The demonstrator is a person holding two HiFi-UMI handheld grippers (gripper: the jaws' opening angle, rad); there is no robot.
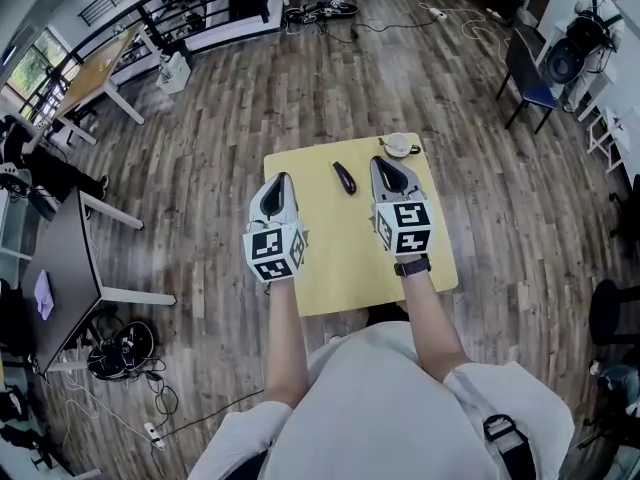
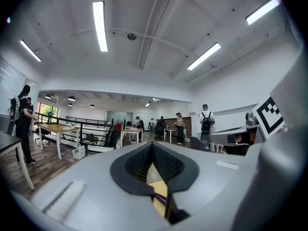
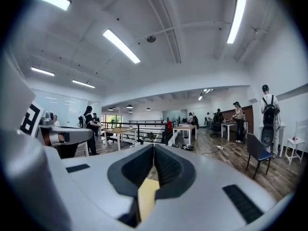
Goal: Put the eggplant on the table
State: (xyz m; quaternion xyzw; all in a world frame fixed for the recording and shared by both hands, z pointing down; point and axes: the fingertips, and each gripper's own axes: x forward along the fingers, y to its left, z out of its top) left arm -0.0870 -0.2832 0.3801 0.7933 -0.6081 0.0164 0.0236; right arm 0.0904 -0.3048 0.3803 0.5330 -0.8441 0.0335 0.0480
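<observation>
The dark purple eggplant [image 1: 344, 177] lies on the small yellow table [image 1: 330, 268], near its far edge. It lies between my two grippers and neither touches it. My left gripper [image 1: 281, 178] is held over the table's left edge, its jaws together and empty. My right gripper [image 1: 380, 163] is above the table to the right of the eggplant, also shut with nothing in it. Both gripper views look level across the room. In them the left gripper's [image 2: 152, 146] and the right gripper's [image 3: 154, 148] dark pads meet at the tip, and the eggplant is out of sight.
A white round dish [image 1: 399, 145] sits at the table's far right corner. Wooden floor surrounds the table. A grey desk [image 1: 65, 268] stands to the left and a blue chair [image 1: 527, 76] at the far right. Several people stand at distant tables [image 3: 185, 127].
</observation>
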